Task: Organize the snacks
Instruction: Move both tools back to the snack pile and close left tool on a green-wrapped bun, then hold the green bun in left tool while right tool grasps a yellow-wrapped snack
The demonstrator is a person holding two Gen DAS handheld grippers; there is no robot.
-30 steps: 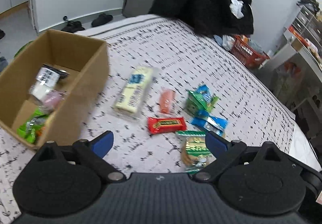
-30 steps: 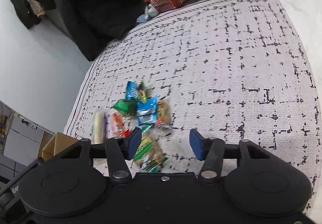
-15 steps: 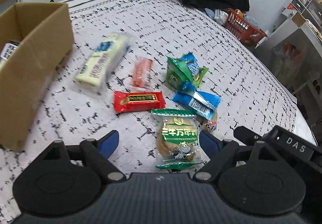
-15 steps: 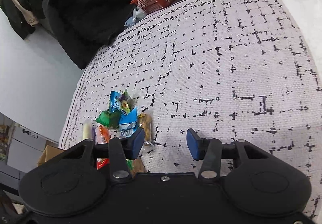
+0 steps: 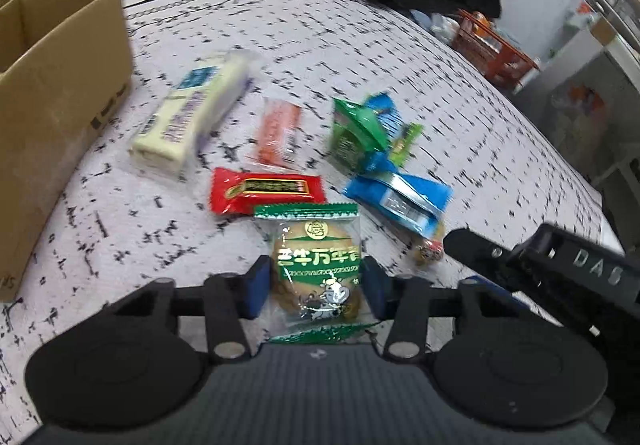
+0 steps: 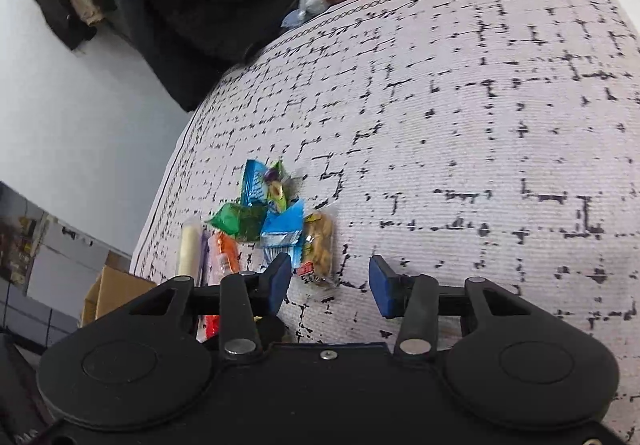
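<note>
Pinching a green-wrapped cookie packet (image 5: 316,273), the left gripper (image 5: 316,287) works near the bed's (image 6: 460,125) front edge; seven other snack packets lie beyond, one cardboard box (image 5: 52,117) left. The right gripper's (image 6: 330,285) jaws are spread, empty.

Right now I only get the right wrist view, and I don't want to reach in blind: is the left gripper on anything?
Observer: Yes. The left gripper has its pads against both sides of the green cookie packet.
Operator: Anything touching that packet?
Observer: Its top edge overlaps the red wrapped bar lying just beyond it.
Operator: I only see a corner of the box. Where does it stand?
Observer: The cardboard box stands open-topped to the left of the snacks, nearest the long pale yellow pack.
</note>
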